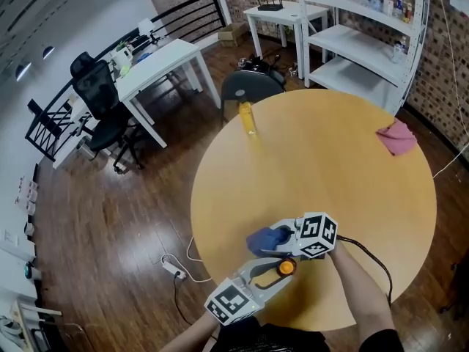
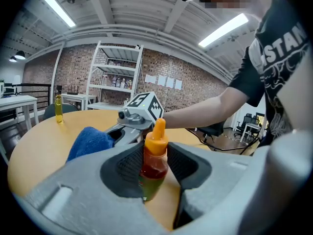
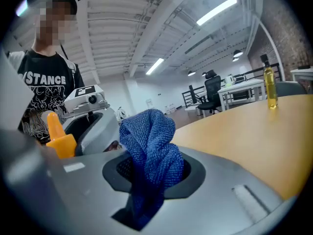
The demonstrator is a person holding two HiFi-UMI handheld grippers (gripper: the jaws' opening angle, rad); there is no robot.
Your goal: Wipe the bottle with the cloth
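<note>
Left gripper (image 2: 155, 166) clamps the orange-capped bottle (image 2: 155, 151) — red sauce inside; right gripper (image 3: 151, 174) clenches the blue cloth (image 3: 148, 140).

Can't see the base of the bottle (image 2: 155, 155) in the left gripper view, sunk behind the grey body of the left gripper (image 2: 156, 166); get only its orange cap (image 1: 286, 268) from the head view. Lose the tail of the cloth (image 3: 151, 151) down the slot between the jaws of the right gripper (image 3: 154, 174). Can't identify the items (image 1: 386, 0) on the shelf (image 1: 352, 41), too small.
</note>
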